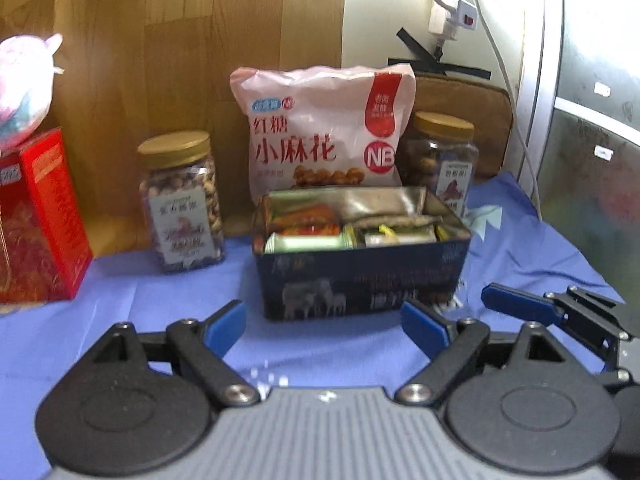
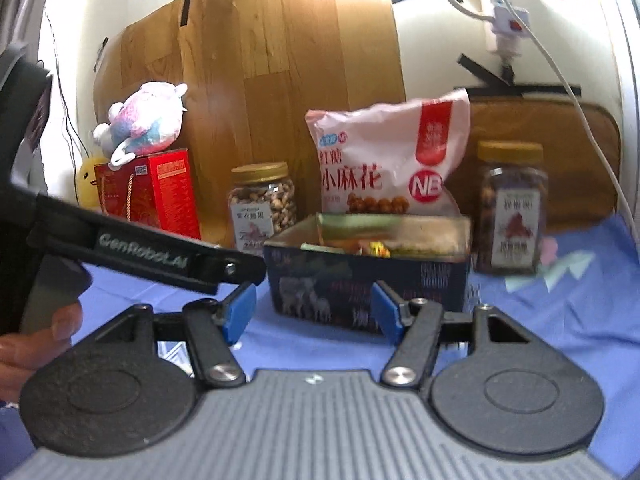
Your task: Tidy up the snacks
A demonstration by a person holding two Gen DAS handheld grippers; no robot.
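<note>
Blue cloth (image 1: pixel 120 320) bears the tin (image 1: pixel 360 276) just beyond the spread left hand-held gripper (image 1: pixel 324 324).

Both fisheye views sit low over the blue cloth-covered table (image 1: pixel 120 320), looking forward between their own blue-padded fingers toward the wood-panelled back wall (image 1: pixel 180 40). Each faces the open dark-blue metal tin (image 1: pixel 360 272) at close range. The left wrist view meets it nearly square; the right wrist view sees it from slightly rightward, corner-on (image 2: pixel 368 276).
</note>
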